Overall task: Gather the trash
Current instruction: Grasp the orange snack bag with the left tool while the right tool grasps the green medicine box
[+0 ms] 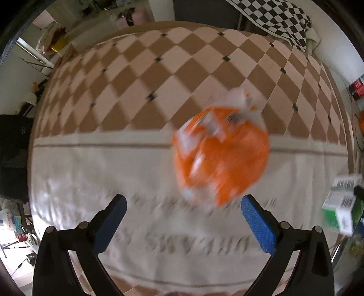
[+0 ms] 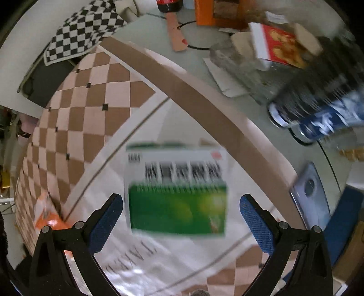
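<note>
i see left gripper [image 1: 183, 218] jaws wide, empty, above orange wrapper [image 1: 220, 154] on cloth [image 1: 91, 173]. right gripper [image 2: 181, 219] spread apart, empty, over green box [image 2: 177, 193].

A lived-in home room — a bed [image 1: 159, 75] under a brown-and-pink checked cover fills the middle, a black-and-white checkered cloth [image 1: 279, 20] is heaped beside it, and a side table [image 2: 204, 68] is crowded with boxes, a bottle and packets — everyday household clutter.
</note>
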